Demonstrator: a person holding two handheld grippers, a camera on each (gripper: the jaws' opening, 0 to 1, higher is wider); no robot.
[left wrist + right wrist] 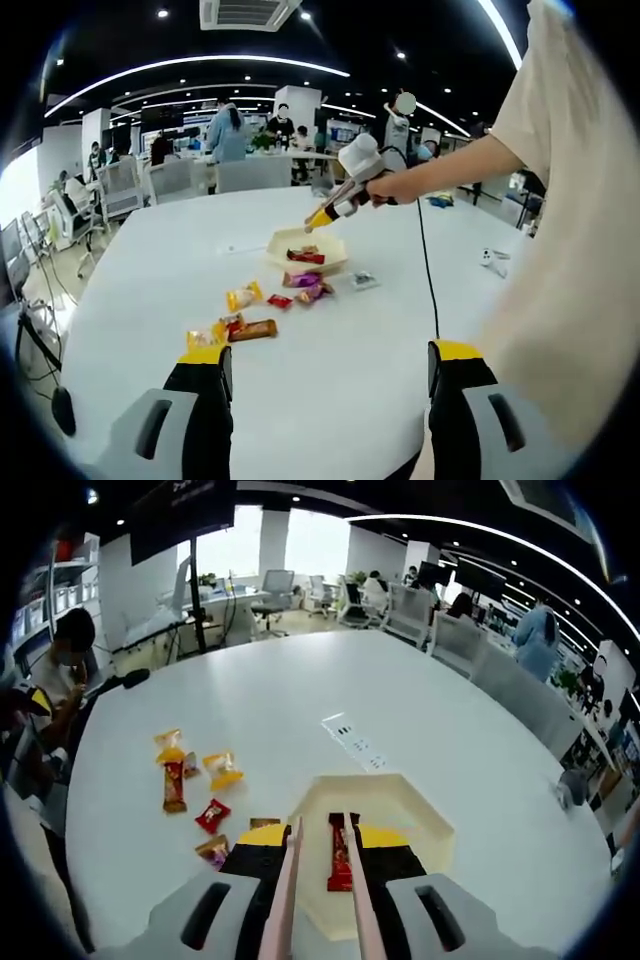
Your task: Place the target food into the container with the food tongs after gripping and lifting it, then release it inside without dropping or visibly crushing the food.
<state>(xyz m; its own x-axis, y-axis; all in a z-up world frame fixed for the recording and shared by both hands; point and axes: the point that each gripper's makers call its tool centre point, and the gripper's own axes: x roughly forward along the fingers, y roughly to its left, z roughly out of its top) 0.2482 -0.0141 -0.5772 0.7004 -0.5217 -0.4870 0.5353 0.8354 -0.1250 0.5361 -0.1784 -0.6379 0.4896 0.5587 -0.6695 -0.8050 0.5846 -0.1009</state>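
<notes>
A cream tray container [335,247] [410,805] sits mid-table. A red snack bar [306,256] [339,858] lies flat inside it. My right gripper [325,836] is shut on pale food tongs [290,880], whose two arms stand slightly apart just above the bar, which lies against the right arm. The left gripper view shows a hand holding that right gripper [320,215] a little above the container. My left gripper [330,354] is open, low over the near table edge, holding nothing. Loose snacks lie outside the container: a purple pack [305,280], a yellow pack [243,296] [222,770], a brown bar [251,329].
The round white table [150,290] also carries a white card [356,743], a small clear packet [363,280] and a white item [495,260]. A black cable [428,270] hangs from the right gripper. Office chairs and people ring the far side; a person sits close by [62,655].
</notes>
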